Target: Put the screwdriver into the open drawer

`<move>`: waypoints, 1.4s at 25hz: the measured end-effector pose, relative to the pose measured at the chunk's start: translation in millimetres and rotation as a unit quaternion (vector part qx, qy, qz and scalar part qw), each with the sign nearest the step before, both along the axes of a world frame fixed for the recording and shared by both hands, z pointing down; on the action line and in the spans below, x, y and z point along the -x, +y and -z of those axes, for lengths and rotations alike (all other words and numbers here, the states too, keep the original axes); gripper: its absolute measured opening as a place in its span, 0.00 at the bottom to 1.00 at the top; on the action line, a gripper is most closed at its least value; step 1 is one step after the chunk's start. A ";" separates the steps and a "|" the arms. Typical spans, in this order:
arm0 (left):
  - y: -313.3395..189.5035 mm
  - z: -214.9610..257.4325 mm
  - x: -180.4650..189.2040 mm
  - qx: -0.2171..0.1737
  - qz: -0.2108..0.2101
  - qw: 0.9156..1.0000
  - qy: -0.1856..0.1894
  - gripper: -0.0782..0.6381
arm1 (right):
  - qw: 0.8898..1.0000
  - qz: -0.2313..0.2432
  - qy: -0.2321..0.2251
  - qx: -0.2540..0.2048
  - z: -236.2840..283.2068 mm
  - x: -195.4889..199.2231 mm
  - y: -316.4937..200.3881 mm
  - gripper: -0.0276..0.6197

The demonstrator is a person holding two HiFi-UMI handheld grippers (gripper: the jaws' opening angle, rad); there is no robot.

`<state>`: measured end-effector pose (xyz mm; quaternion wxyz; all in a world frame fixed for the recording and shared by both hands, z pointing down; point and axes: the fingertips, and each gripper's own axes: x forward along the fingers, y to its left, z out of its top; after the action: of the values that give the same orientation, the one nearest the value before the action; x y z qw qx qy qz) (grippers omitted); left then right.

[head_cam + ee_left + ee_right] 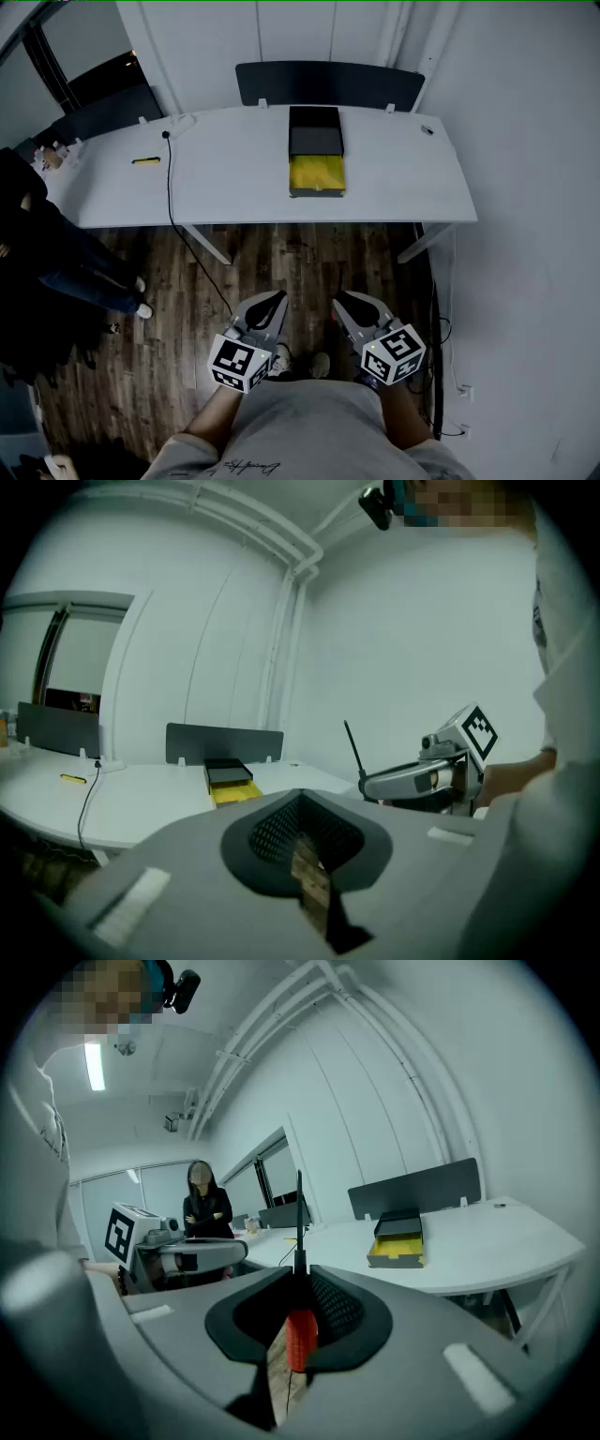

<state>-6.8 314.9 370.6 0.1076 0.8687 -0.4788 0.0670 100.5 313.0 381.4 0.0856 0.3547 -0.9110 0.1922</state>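
Well back from the yellow open drawer [317, 174], the right gripper [298, 1274] pinched a red-handled, black-shafted screwdriver [300, 1340] by its handle, probably light, stiff, grippy there; the left gripper [302, 796] sat closed, empty

No words or numbers are showing clearly enough to read. Black-and-white square codes are sitting on the cubes of the left gripper [270, 305] and the right gripper [352, 307]. Cursive print on the shirt [319, 422], at the bottom of the frame, is showing too small to read.

Grey script-printed T-shirt [309, 427]; grey left gripper [270, 302] and right gripper [352, 302] bear black-and-white marker cubes [240, 362].
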 end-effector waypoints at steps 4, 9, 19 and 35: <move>-0.4 -1.9 0.1 0.001 -0.001 1.000 0.003 0.11 | 1.000 0.002 0.001 0.001 -2.3 1.8 -0.4 0.16; -0.1 -1.3 2.4 0.002 -0.001 1.000 0.005 0.11 | 1.000 0.005 0.004 -0.001 -0.7 6.0 0.5 0.16; -3.0 -0.9 11.8 0.003 -0.011 1.000 0.009 0.11 | 1.000 0.002 -0.004 0.003 4.0 18.4 -0.5 0.16; -16.8 -4.8 56.0 0.000 -0.041 0.999 0.011 0.11 | 1.000 -0.019 0.015 0.000 0.2 59.3 -11.2 0.16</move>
<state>-62.8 298.2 375.5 0.1103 0.8882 -0.4417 0.0617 41.3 301.8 381.2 0.0954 0.3743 -0.9029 0.1887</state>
